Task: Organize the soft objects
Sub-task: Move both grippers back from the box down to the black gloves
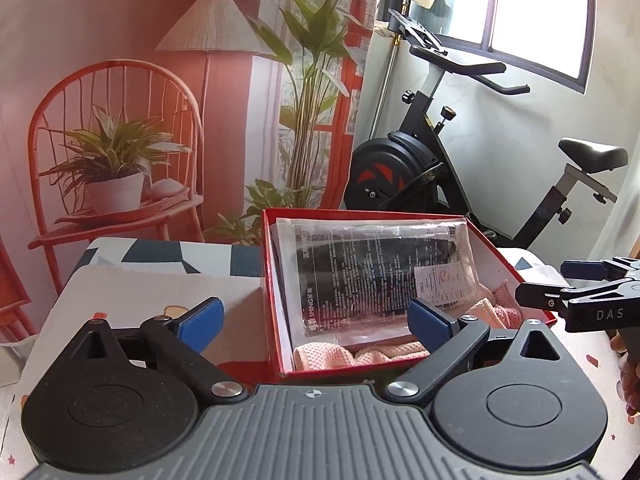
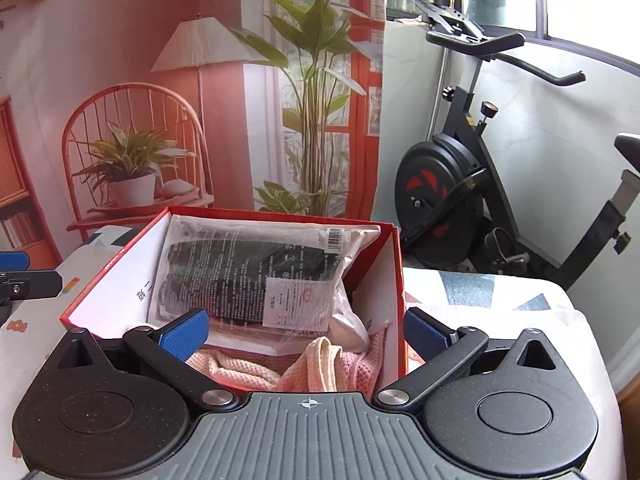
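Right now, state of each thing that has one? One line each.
red box: open, no lid on, upright on the table
plastic packet: inside the box, on top, leaning on the back wall
pink cloth: inside the box, bunched under the packet
left gripper: open, holding nothing
right gripper: open, holding nothing

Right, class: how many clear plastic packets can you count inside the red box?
1. The plastic packet leans against the back wall of the red box, resting on pink cloths. More could be hidden beneath it or the cloths.
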`<state>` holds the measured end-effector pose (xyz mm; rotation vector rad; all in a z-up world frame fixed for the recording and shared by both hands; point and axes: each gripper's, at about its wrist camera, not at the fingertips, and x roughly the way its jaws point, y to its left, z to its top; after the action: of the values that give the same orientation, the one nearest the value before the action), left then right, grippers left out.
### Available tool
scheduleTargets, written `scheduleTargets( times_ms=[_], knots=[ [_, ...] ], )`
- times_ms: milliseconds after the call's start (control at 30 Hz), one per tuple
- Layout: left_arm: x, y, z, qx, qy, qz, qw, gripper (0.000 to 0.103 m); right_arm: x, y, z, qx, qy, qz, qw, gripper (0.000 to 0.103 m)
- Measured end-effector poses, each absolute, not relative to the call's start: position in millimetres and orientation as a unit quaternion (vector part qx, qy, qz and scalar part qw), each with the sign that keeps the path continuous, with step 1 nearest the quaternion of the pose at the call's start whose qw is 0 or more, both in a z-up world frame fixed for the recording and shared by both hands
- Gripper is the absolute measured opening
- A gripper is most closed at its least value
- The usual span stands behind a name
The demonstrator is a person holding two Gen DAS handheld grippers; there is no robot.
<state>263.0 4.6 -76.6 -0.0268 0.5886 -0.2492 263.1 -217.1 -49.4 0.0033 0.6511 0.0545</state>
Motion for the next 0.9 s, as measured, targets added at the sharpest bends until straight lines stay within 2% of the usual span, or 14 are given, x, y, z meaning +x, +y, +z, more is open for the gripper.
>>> scheduleTargets(
  times_ms=[533, 900],
  knots=[
    [201, 13, -86, -0.003, 0.282, -0.121, 0.952, 0.103, 184, -201, -51, 0.008, 0.289, 0.019, 0.957, 0.103],
    [176, 11, -112, 0.012, 0.286, -0.120, 0.951, 0.103, 152, -198, -83, 0.043, 0.304, 0.021, 0.951, 0.103]
  ],
)
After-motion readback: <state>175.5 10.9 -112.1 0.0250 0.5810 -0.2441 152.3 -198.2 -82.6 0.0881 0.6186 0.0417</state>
